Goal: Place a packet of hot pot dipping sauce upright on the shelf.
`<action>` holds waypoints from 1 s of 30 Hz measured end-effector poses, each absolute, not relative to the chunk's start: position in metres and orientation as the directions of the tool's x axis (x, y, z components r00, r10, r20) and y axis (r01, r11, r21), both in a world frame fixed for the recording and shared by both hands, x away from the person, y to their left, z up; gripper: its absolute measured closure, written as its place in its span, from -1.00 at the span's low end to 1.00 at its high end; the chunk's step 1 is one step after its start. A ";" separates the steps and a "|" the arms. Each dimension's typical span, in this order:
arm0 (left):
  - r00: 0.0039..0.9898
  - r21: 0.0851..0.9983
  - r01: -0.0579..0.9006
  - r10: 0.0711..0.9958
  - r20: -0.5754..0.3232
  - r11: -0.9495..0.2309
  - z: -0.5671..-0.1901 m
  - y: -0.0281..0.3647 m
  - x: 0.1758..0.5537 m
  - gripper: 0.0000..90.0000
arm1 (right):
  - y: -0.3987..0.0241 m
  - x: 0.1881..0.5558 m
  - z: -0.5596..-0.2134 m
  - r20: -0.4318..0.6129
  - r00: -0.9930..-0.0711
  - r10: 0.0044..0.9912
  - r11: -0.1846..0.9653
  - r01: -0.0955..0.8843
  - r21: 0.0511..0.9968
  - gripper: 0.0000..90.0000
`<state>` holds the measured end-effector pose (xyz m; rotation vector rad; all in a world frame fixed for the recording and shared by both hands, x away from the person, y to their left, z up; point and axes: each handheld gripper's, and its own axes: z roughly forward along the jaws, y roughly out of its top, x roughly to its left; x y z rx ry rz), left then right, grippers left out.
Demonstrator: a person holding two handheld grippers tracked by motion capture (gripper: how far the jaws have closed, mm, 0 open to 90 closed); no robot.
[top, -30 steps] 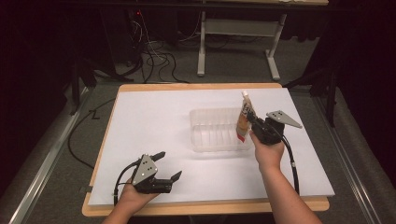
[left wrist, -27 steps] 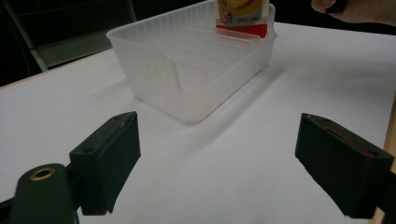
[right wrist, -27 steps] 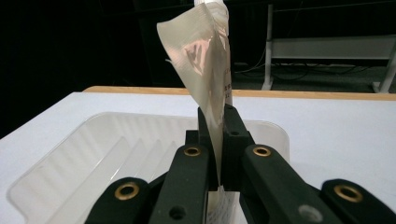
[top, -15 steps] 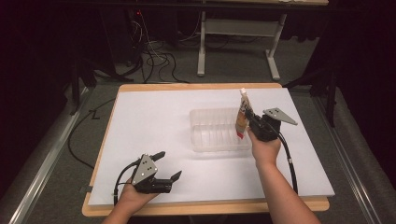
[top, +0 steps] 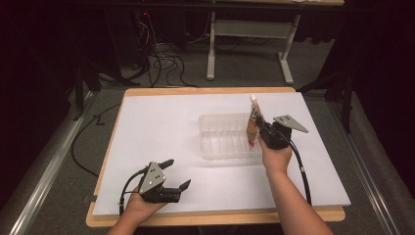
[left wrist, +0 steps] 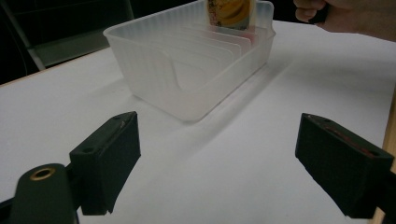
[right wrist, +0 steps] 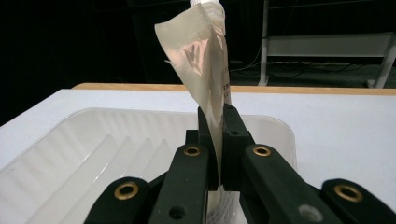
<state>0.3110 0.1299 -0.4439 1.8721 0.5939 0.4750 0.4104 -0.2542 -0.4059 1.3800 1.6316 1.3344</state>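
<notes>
high view shows a wooden table (top: 215, 221) covered by a white sheet (top: 161, 132), and near its middle stands a clear plastic tray (top: 226, 137) with upright dividers inside. compared with one second ago, the right gripper (top: 262, 128) is a little more to the left and a little lower, so the pouch (top: 252, 122) it carries is now over the right end of the tray instead of beside its edge. i think this means the pouch is being lowered into one of the slots, but this step is not finished.

right gripper view shows the jaws pressed together on the lower part of the squeeze pouch (right wrist: 203, 70), which stands upright with its white cap (right wrist: 205, 3) on top. its bottom seems just inside the tray, but i cannot tell if it already touches the floor of it.

left gripper (top: 169, 185) rests near the front edge of the sheet, well apart from the tray, in the same place as before. its jaws are spread wide and hold nothing, as the left gripper view shows the bare sheet between them.
</notes>
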 end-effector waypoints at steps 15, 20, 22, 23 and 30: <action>0.797 0.934 0.177 0.601 0.050 -0.311 -0.444 0.130 0.311 -0.68 | -0.254 0.411 -0.418 0.147 -0.260 0.954 -0.046 0.358 0.933 1.00; 0.797 0.934 0.177 0.602 0.050 -0.312 -0.444 0.130 0.311 -0.68 | -0.254 0.409 -0.421 0.151 -0.264 0.953 -0.047 0.362 0.931 1.00; 0.798 0.933 0.178 0.600 0.050 -0.314 -0.444 0.130 0.311 -0.68 | -0.255 0.409 -0.422 0.152 -0.265 0.952 -0.045 0.369 0.928 1.00; 0.797 0.934 0.177 0.602 0.050 -0.312 -0.444 0.130 0.311 -0.68 | -0.254 0.408 -0.423 0.150 -0.265 0.953 -0.043 0.370 0.928 1.00; 0.798 0.932 0.177 0.600 0.052 -0.316 -0.444 0.130 0.311 -0.68 | -0.254 0.405 -0.427 0.147 -0.269 0.952 -0.037 0.374 0.927 0.99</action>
